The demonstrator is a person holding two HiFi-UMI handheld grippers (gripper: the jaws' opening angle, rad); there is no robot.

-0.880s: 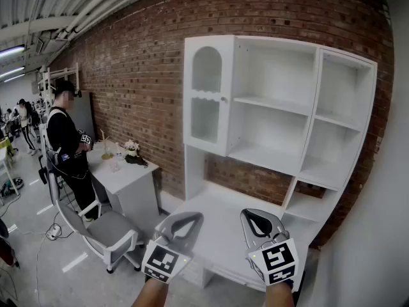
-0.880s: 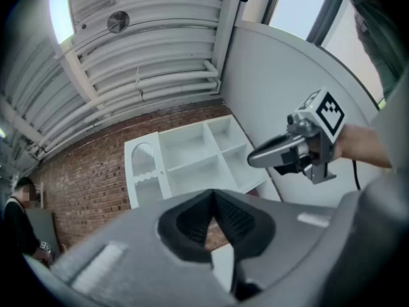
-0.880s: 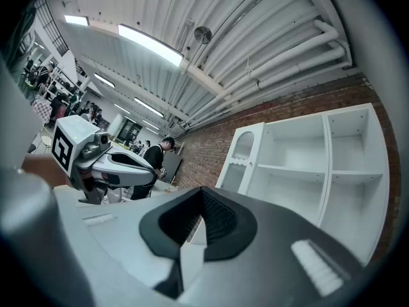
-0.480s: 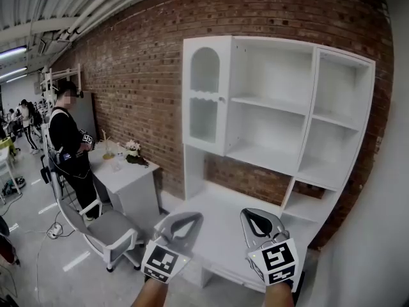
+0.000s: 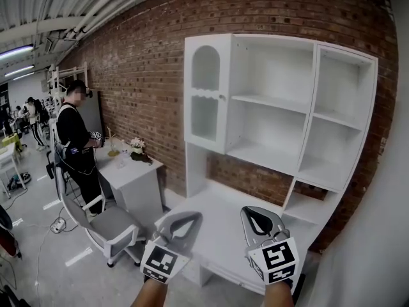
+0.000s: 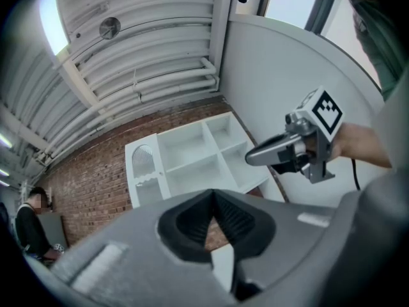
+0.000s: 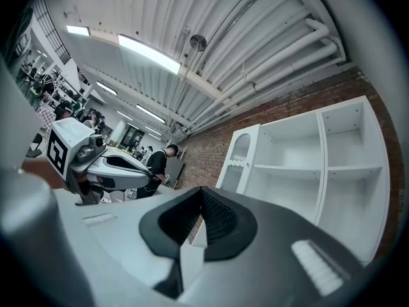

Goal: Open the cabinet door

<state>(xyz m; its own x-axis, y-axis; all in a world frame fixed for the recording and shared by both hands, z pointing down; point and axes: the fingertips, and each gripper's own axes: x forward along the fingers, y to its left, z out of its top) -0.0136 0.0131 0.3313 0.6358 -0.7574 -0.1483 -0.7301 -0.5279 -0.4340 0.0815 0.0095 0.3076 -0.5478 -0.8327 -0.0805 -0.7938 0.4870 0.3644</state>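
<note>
The white cabinet (image 5: 281, 114) stands against a brick wall, far beyond both grippers. Its only door (image 5: 206, 94) covers the upper left compartment; it has an arched window and a small knob (image 5: 223, 98), and it sits flush and closed. The other shelves are open and bare. My left gripper (image 5: 181, 220) and right gripper (image 5: 261, 219) are held low, side by side, over the front of the cabinet's desk surface (image 5: 217, 232). Both are shut with nothing in them. The door (image 6: 143, 166) shows above the left gripper (image 6: 214, 194), and the door (image 7: 236, 158) beyond the right gripper (image 7: 202, 190).
A person (image 5: 77, 142) stands at a small white side table (image 5: 134, 174) to the cabinet's left, with a grey chair (image 5: 105, 226) beside it. White wall (image 5: 383, 222) closes in on the right. More people and benches are far off at the left.
The view has shifted slightly, so the person and side table sit a little further right. Both grippers stay where they were, still shut.
</note>
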